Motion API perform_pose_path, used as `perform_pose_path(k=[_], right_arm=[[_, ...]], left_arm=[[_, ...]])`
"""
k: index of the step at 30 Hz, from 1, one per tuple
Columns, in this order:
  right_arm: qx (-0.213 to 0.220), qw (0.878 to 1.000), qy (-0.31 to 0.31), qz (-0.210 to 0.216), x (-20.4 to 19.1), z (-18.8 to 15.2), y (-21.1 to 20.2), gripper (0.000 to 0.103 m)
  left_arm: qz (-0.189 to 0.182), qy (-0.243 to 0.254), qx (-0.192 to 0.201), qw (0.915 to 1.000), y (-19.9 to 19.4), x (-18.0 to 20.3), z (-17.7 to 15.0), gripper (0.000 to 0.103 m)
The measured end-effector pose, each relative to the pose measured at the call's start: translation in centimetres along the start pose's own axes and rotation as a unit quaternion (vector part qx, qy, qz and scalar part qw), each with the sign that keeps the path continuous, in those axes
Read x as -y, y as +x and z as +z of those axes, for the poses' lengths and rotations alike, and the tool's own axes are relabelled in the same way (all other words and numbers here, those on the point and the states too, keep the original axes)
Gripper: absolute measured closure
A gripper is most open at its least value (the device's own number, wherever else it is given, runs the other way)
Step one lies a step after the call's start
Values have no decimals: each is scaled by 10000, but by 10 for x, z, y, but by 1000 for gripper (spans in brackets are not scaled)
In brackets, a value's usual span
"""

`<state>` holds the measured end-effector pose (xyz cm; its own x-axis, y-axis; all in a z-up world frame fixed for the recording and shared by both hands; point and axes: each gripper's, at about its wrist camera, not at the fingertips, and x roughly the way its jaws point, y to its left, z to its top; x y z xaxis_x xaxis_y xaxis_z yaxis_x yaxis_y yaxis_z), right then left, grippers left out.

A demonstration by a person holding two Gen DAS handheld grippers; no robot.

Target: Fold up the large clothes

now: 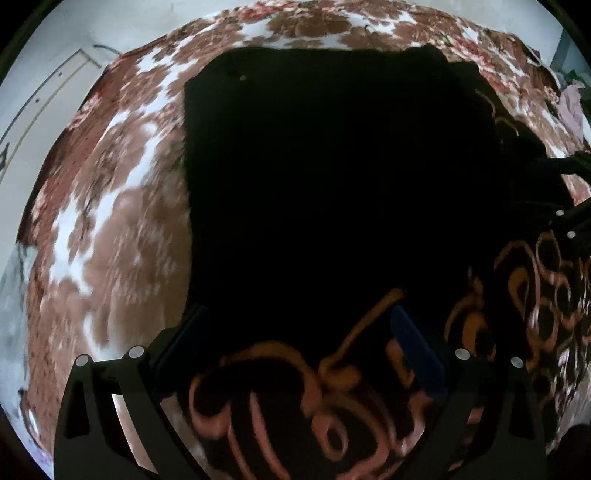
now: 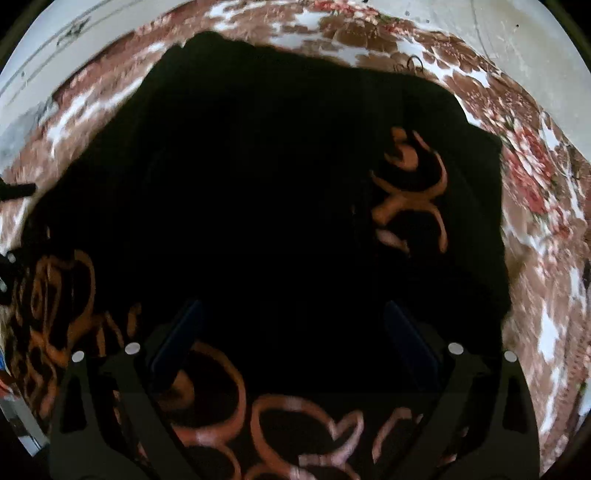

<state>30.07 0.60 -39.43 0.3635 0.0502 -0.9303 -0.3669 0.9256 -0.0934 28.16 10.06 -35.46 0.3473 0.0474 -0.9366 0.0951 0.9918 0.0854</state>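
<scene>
From my left wrist view, the black garment (image 1: 332, 177) fills the centre of the frame, lying flat on a bed covered by a brown, white and red floral blanket (image 1: 110, 229). The cloth's left edge runs nearly straight down the middle left of the picture, and its far edge sits near the top. Orange looping print (image 1: 280, 387) shows on the part of the garment at the bottom of the frame and again at the right edge. My left gripper (image 1: 299, 332) has its fingers spread wide apart at the lower left and lower right, with the printed cloth lying between them; I see nothing pinched. At the right edge, a bit of my other gripper's dark frame (image 1: 570, 221) pokes in over the garment.

In the right wrist view, the same black garment (image 2: 258, 184) takes up most of the picture, with the floral blanket (image 2: 535, 184) showing along the top and down the right side. One patch of orange print (image 2: 410, 192) sits in the upper right of the cloth, more across the bottom and lower left. My right gripper (image 2: 291, 328) is likewise wide apart, its blue-padded fingers (image 2: 177, 339) at either side of the lower frame, over the fabric. Pale wall (image 2: 517, 33) shows in the upper corners. Both views are motion-blurred.
</scene>
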Motion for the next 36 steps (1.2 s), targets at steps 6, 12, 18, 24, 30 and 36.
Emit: perform_pose_path(k=[6, 12, 18, 24, 30, 36], right_arm=[[-435, 9989, -28, -142, 7, -41, -9, 6], [-762, 9966, 98, -285, 24, -81, -20, 6], [-1227, 9882, 815, -424, 80, -151, -32, 6], [-1721, 9708, 1674, 19, 126, -231, -37, 6], [-1885, 9530, 2230, 803, 139, -287, -41, 6], [-1794, 9457, 2241, 1523, 127, -286, -30, 6]], left_arm=[[-61, -291, -469, 9985, -13, -18, -60, 6], [-147, -523, -1103, 9924, -18, -37, -119, 6], [-325, -1169, -1420, 9824, -16, -56, -155, 6], [-848, -1504, -1503, 9734, -12, -52, -176, 8], [-1596, -1425, -1397, 9668, -23, -25, -183, 10], [-1214, -1799, -1504, 9645, -23, -46, -191, 10]])
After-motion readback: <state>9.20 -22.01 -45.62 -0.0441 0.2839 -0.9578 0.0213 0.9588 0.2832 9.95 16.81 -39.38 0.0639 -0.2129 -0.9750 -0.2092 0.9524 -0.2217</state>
